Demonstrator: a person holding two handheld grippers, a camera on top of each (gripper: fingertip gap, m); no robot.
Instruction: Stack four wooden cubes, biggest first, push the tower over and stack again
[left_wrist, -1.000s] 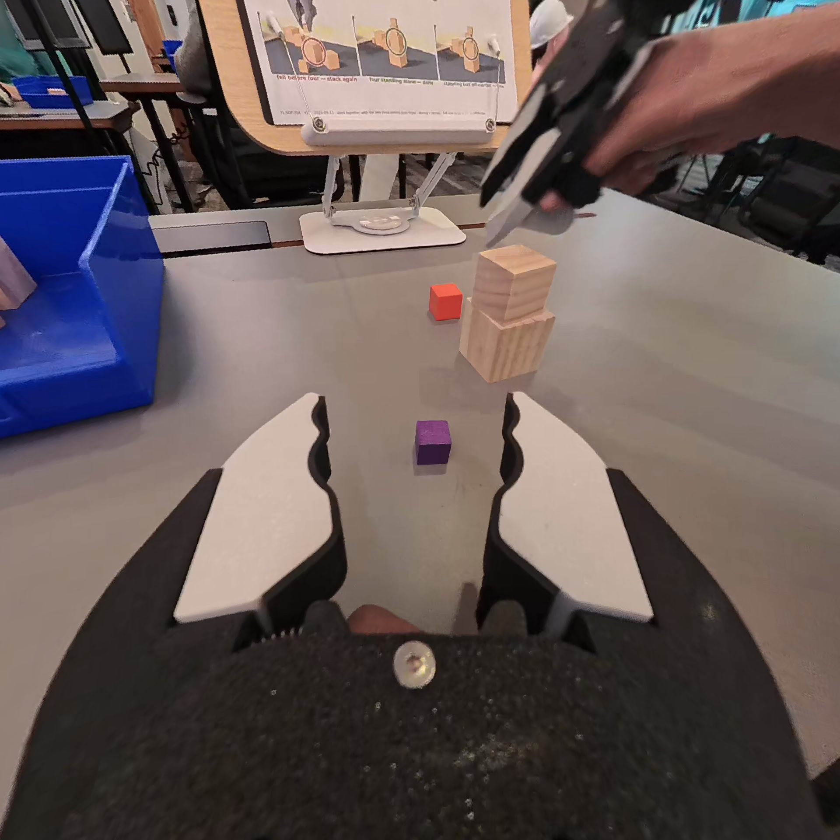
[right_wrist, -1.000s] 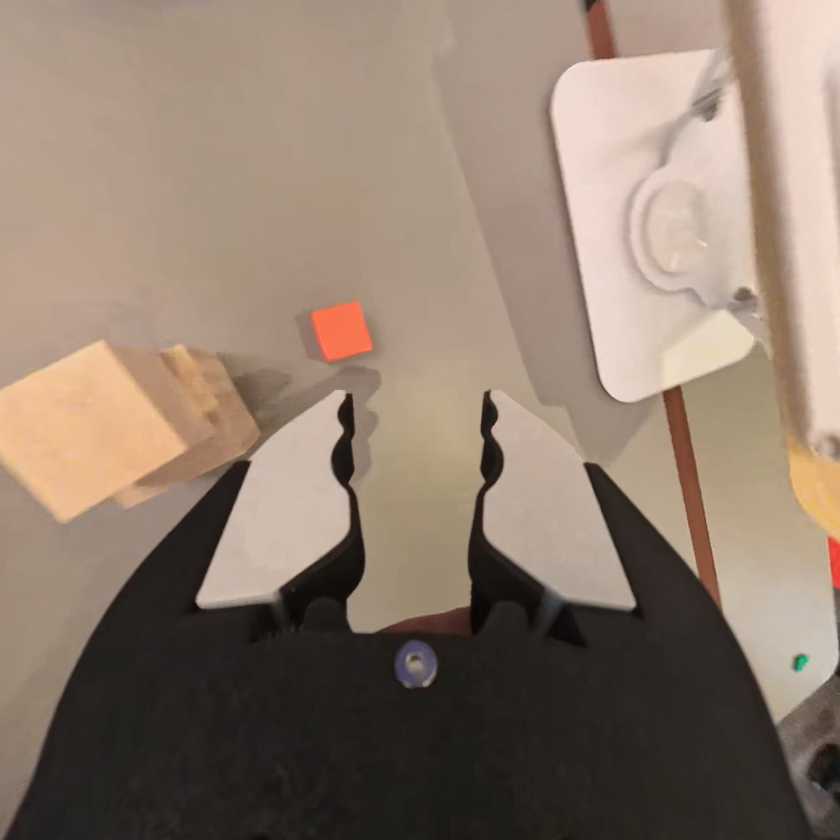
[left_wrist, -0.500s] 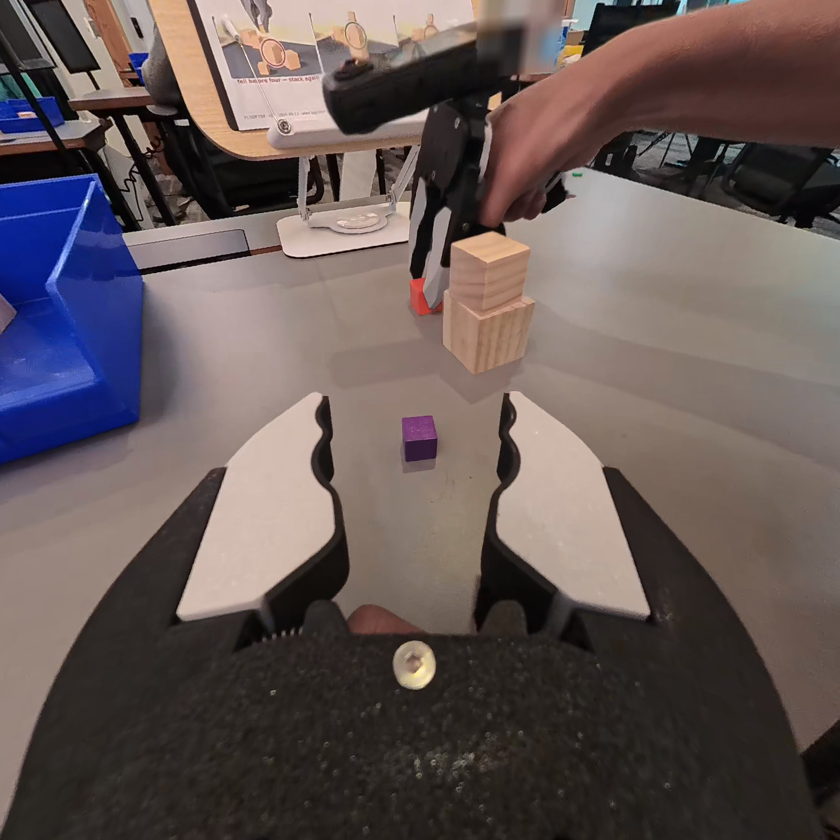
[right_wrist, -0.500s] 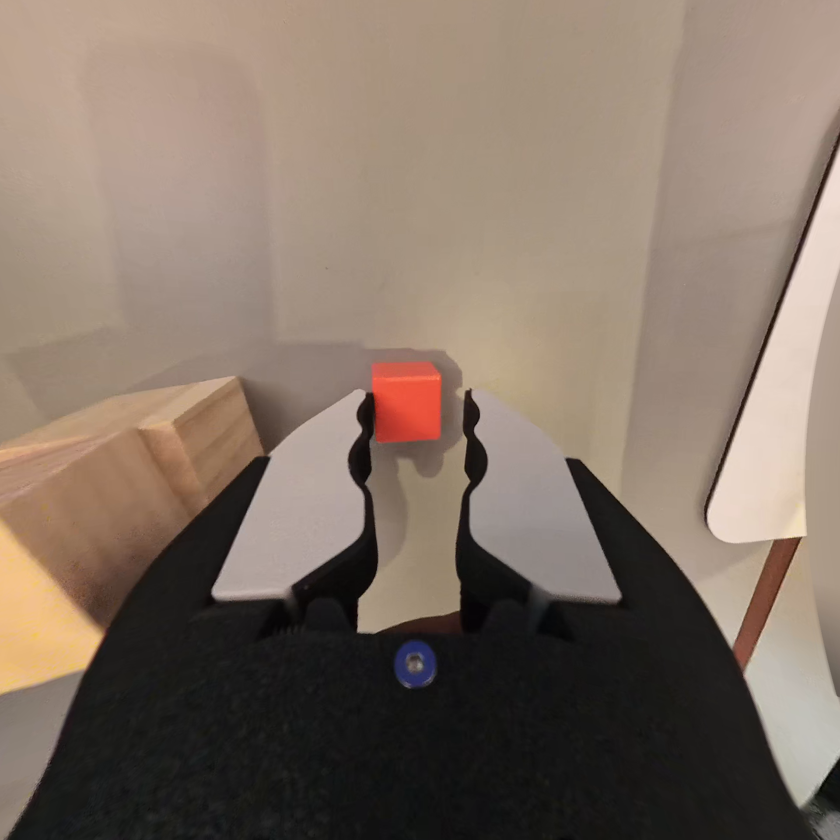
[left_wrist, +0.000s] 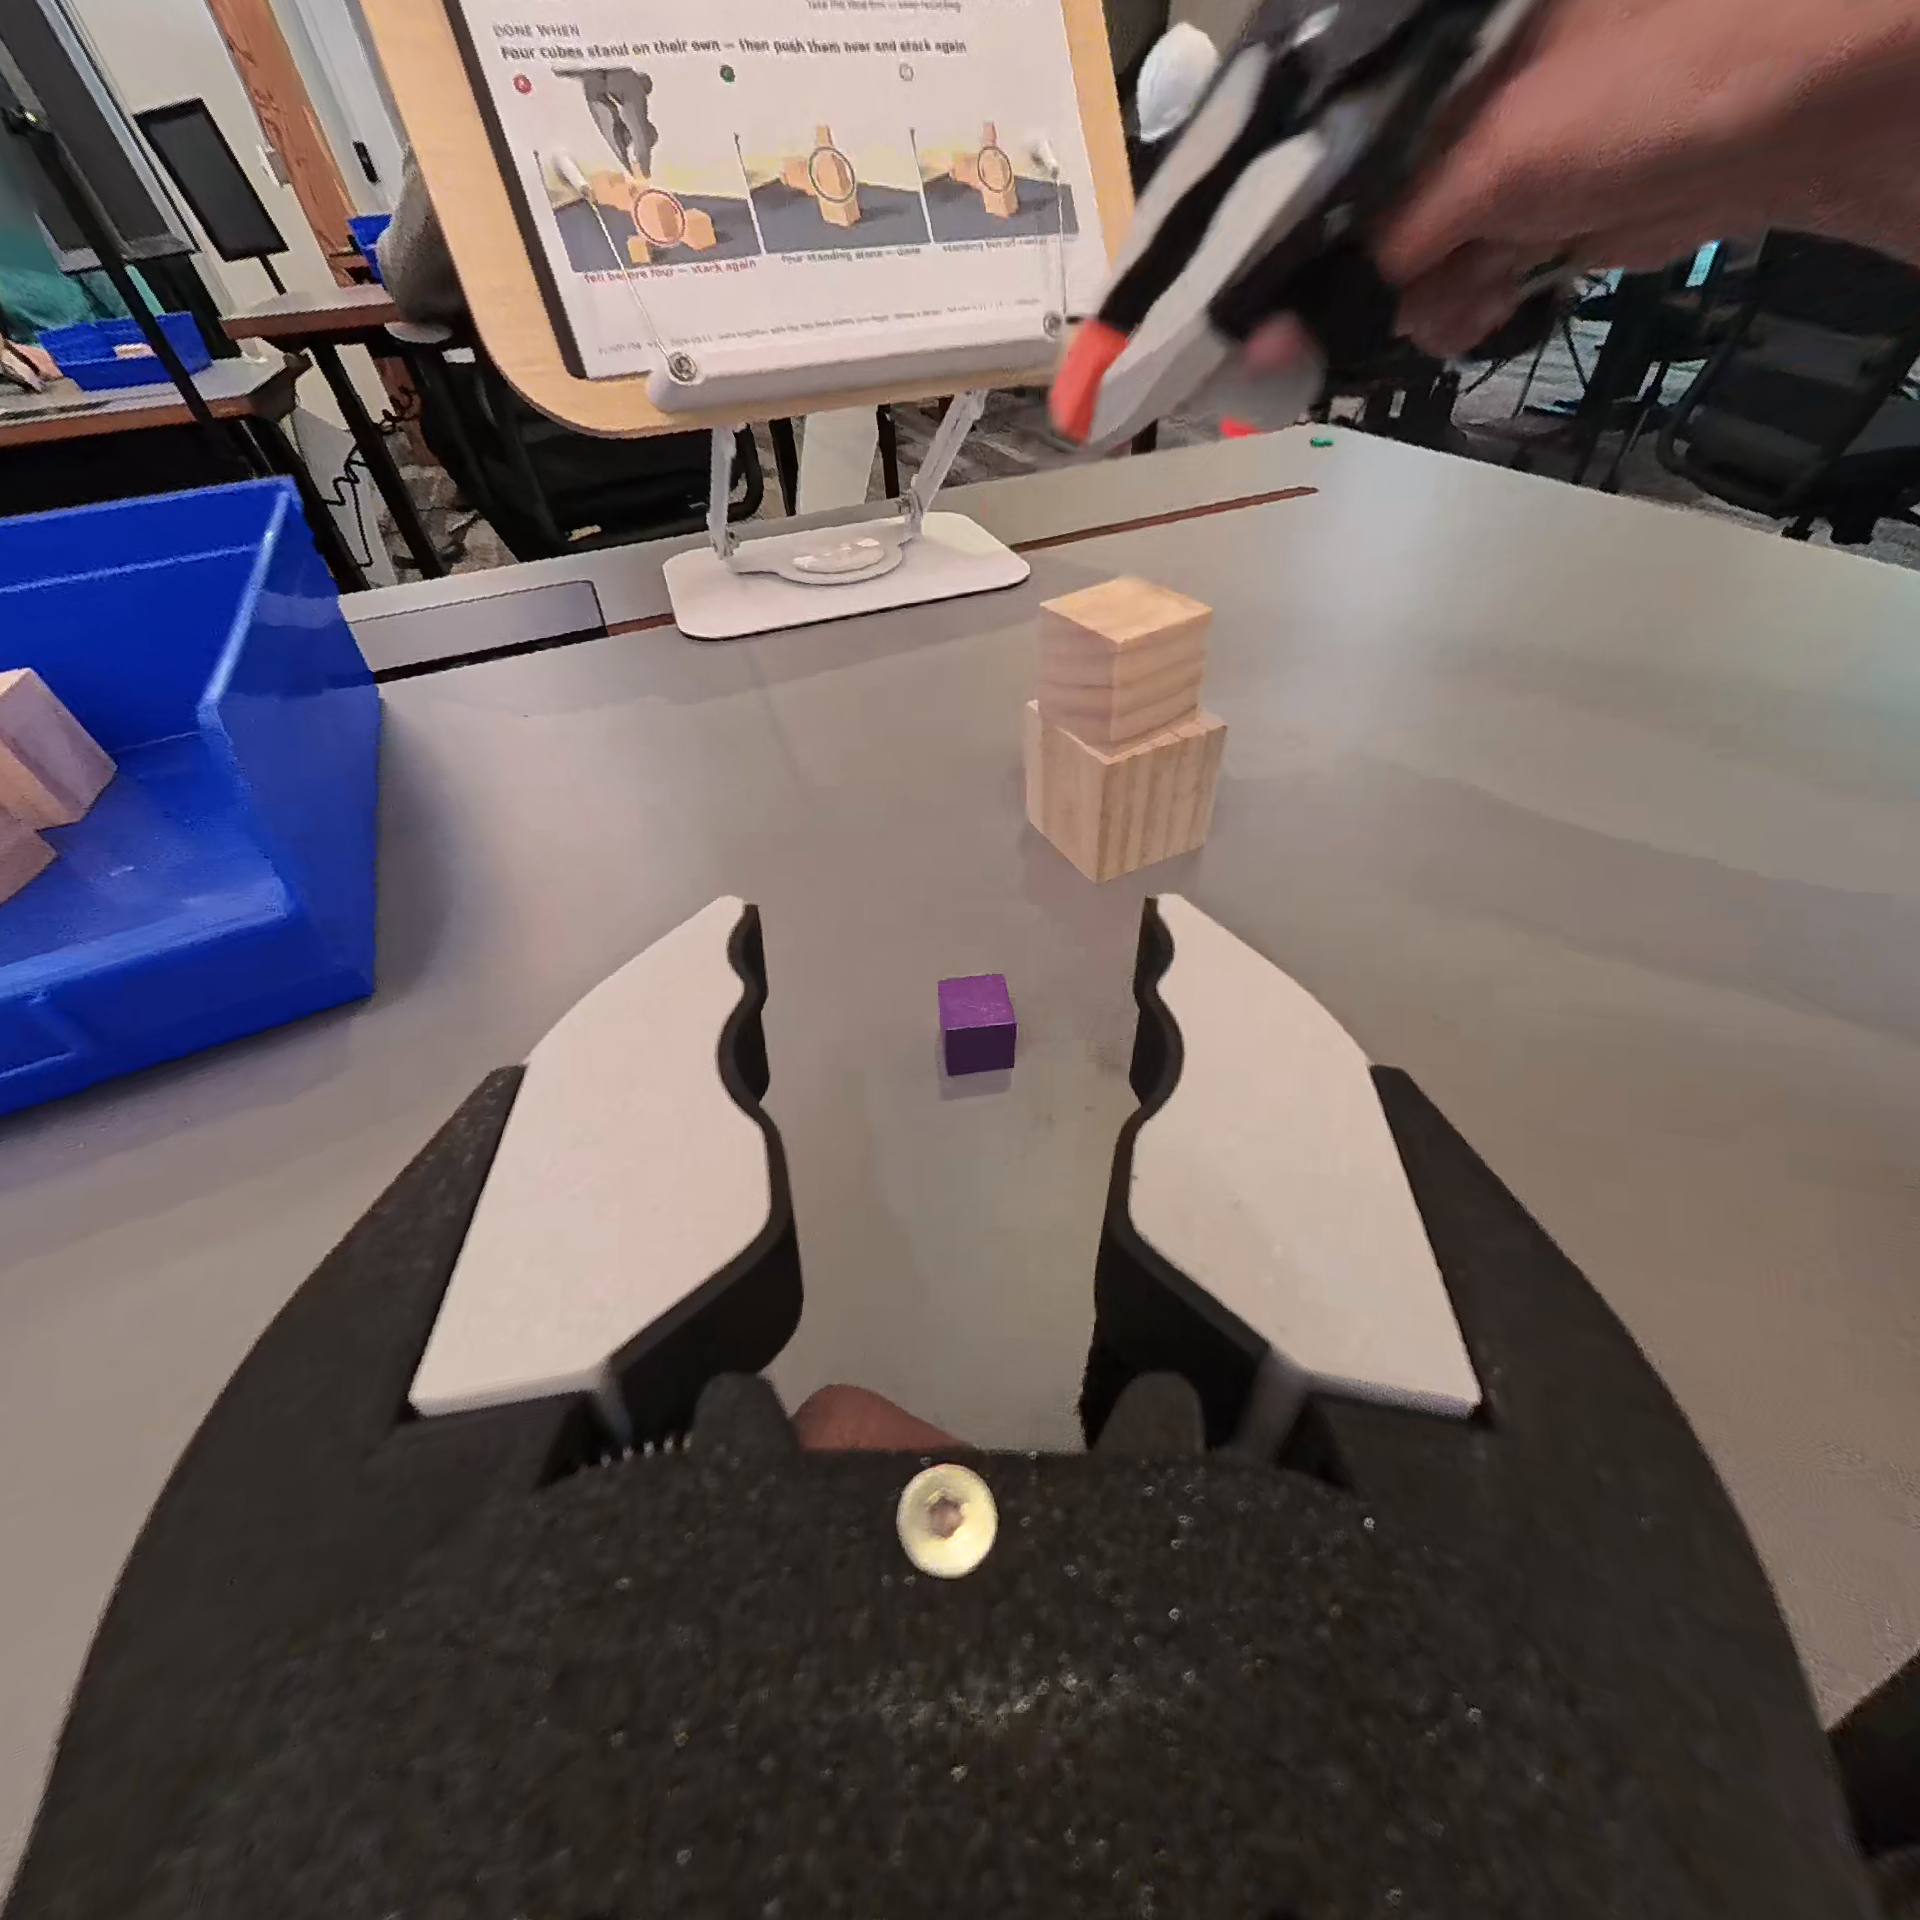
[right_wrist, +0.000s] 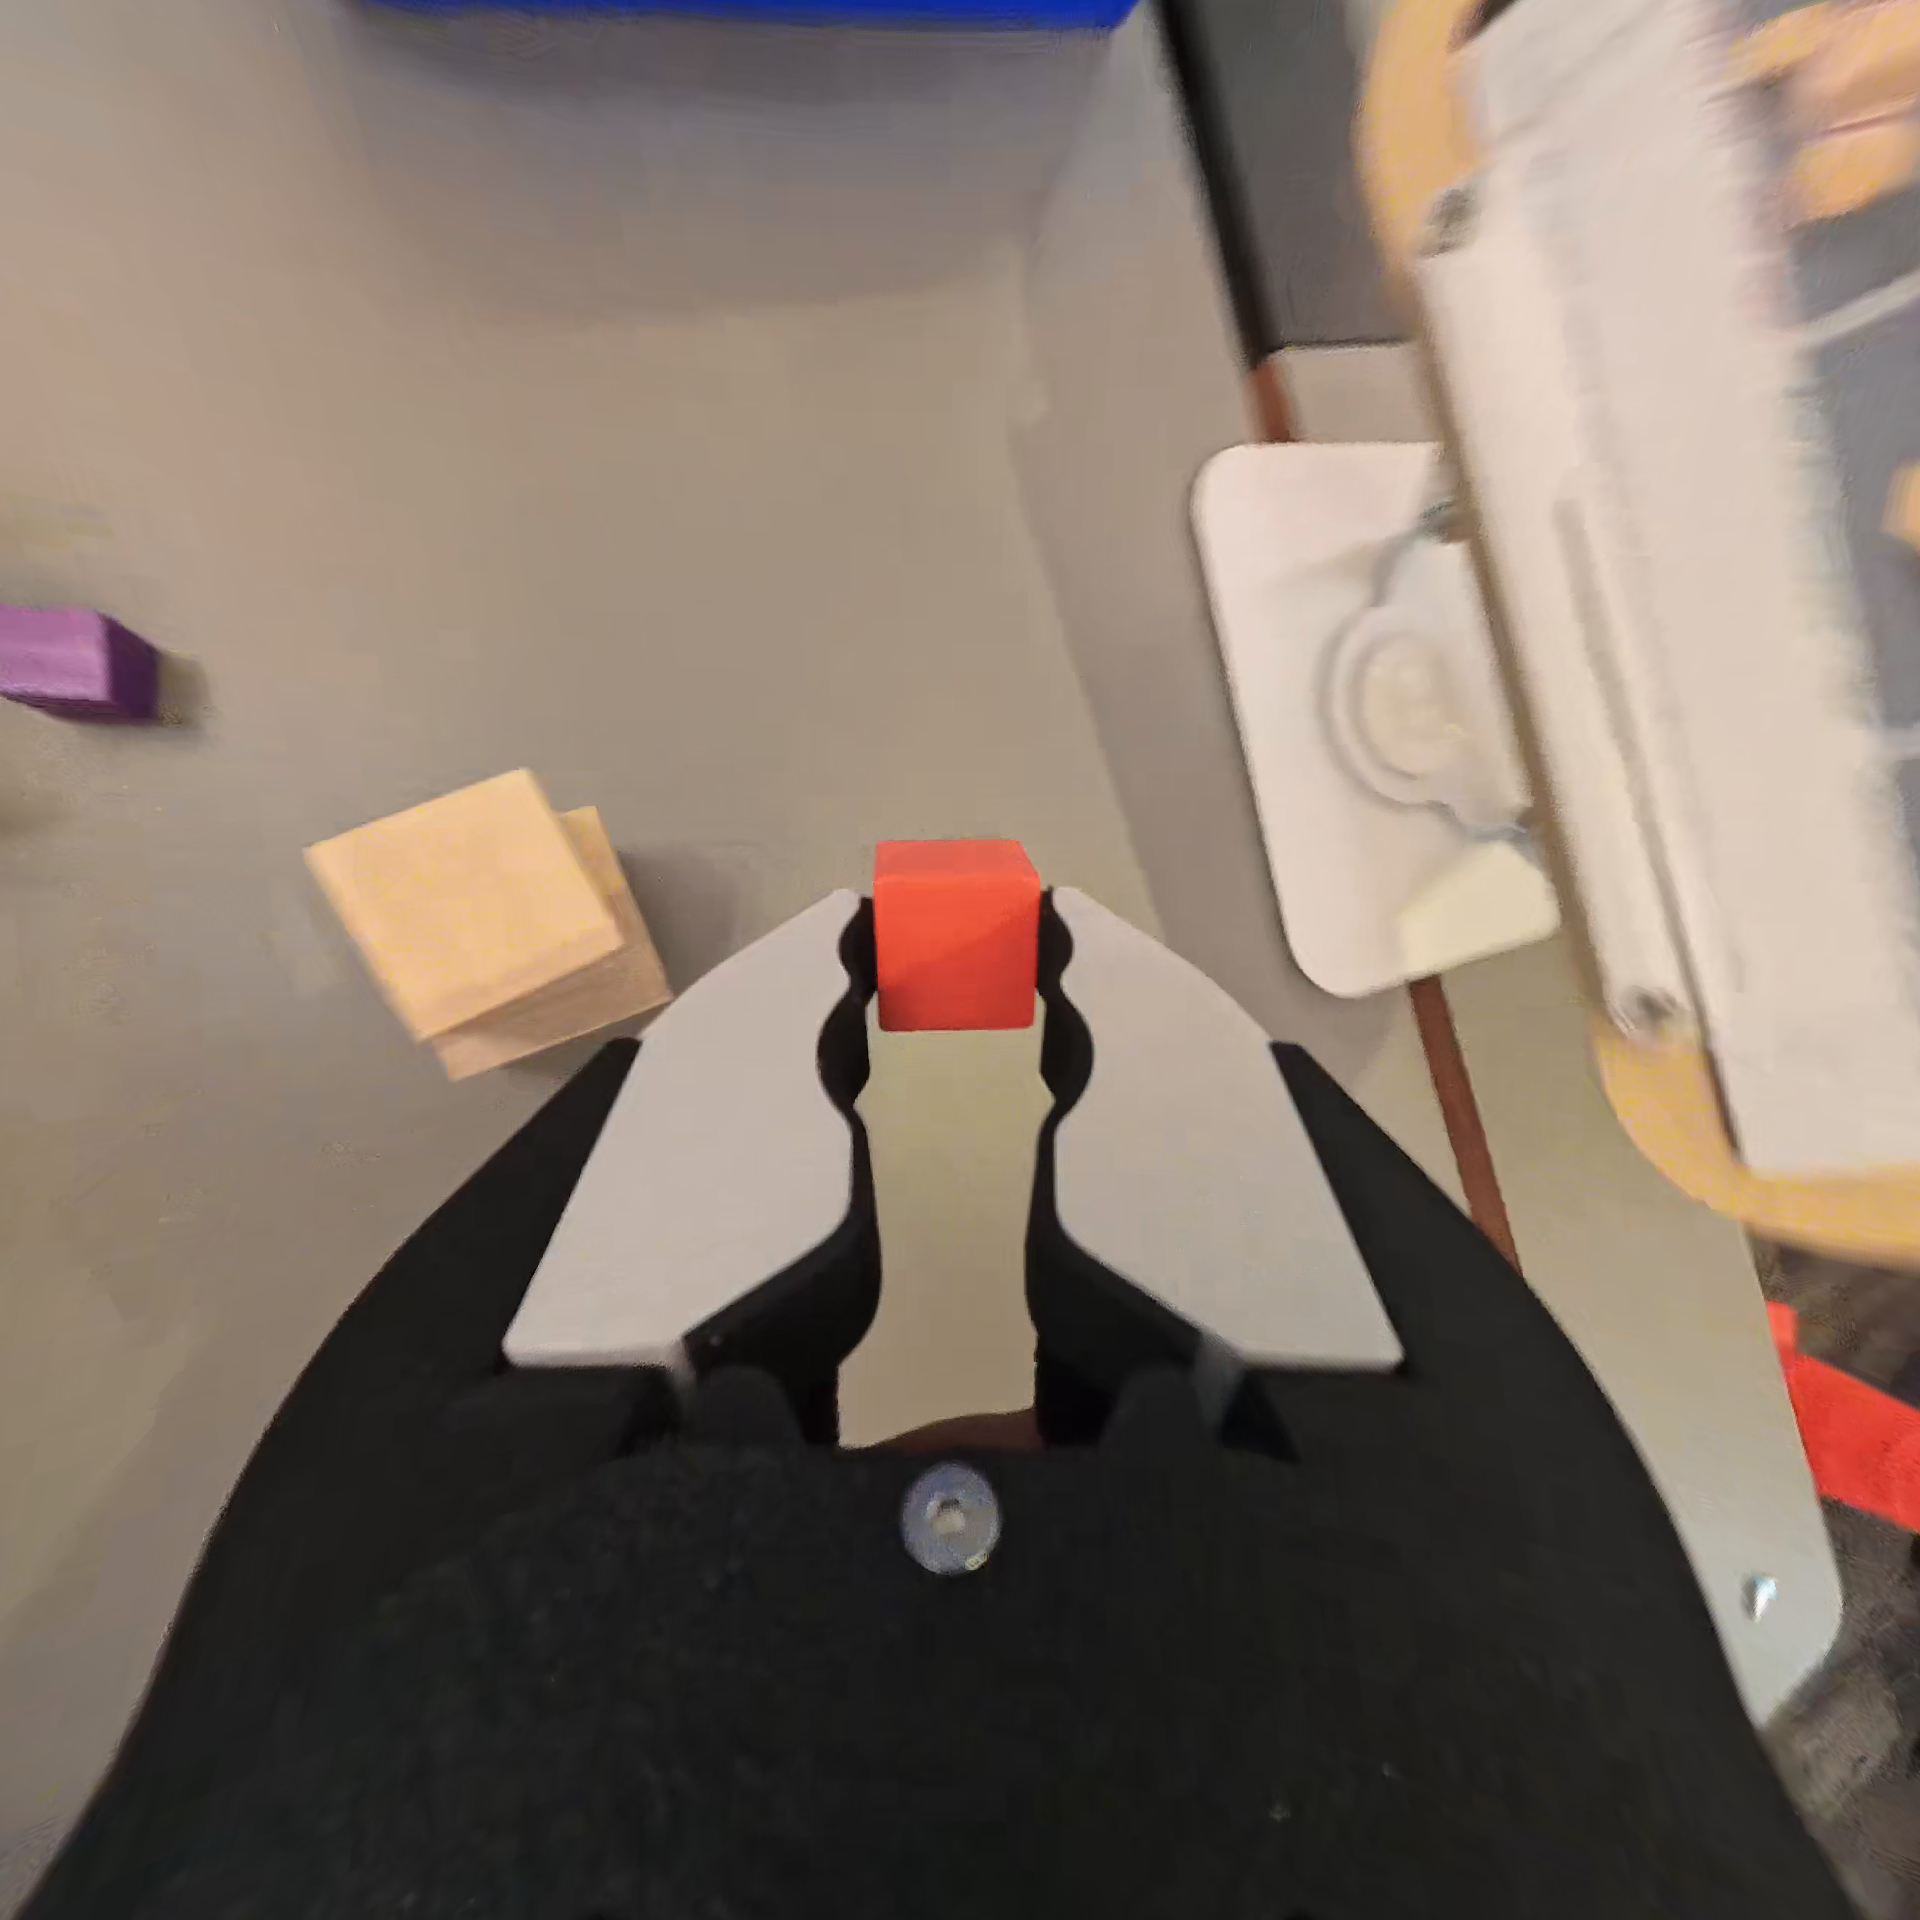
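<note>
Your right gripper (right_wrist: 956, 914) is clamped on the red cube (right_wrist: 956, 935), held in the air above the table (left_wrist: 1558, 831). Your left gripper (left_wrist: 945, 914) hangs with fingers apart over the purple cube (left_wrist: 976, 1023). The smaller wooden cube (left_wrist: 1122, 660) sits on the bigger wooden cube (left_wrist: 1127, 795).

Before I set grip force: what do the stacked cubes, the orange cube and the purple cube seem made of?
Stacked cubes: bare unfinished wood, with grain lines showing on their sides. Orange cube, held in the right gripper: smooth, matte, evenly coloured, so painted wood or plastic; I cannot tell which. Purple cube: the same opaque matte look, no grain showing.
</note>
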